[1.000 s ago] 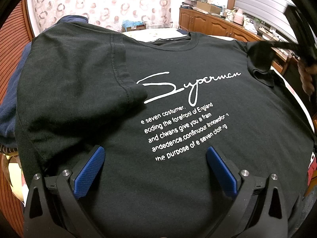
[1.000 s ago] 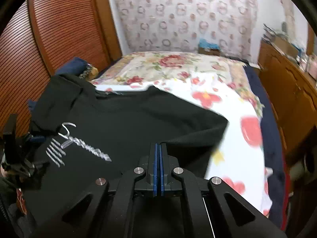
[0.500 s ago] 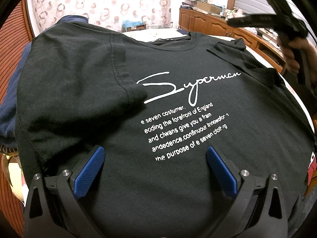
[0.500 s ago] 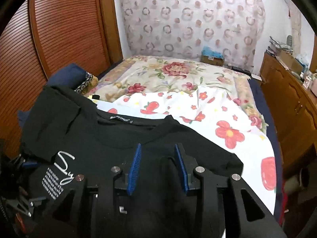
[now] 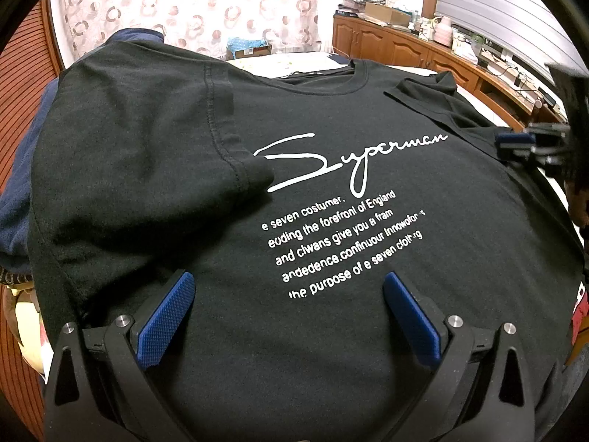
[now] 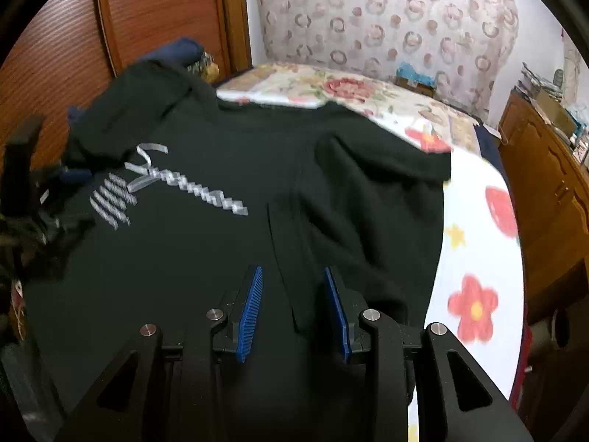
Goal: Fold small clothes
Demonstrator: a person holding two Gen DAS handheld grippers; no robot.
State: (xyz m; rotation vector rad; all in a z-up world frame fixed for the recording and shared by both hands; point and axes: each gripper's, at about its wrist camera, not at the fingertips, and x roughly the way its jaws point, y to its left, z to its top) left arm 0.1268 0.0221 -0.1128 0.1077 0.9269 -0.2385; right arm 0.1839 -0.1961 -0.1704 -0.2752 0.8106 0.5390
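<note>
A black T-shirt (image 5: 331,110) with white "Superman" lettering lies face up on the bed. Both sleeves lie folded in over the chest, the left sleeve (image 5: 221,129) and the right sleeve (image 6: 368,169). My left gripper (image 5: 287,280) hangs open and wide just above the shirt's lower half, below the print, with nothing between its pads. My right gripper (image 6: 292,270) is open low over the shirt's right side, and a fabric edge runs between its pads without being pinched. In the left wrist view the right gripper (image 5: 515,143) appears blurred at the right edge.
A floral sheet (image 6: 478,258) covers the bed beyond the shirt's right side. A wooden cabinet (image 6: 552,184) stands to the right, and a louvred wooden door (image 6: 147,18) to the left. A navy cloth (image 5: 18,184) lies under the shirt's left shoulder.
My right gripper opened and let go of the right sleeve, which now lies folded over the chest. It then dropped low over the shirt's right side. The left gripper stayed still.
</note>
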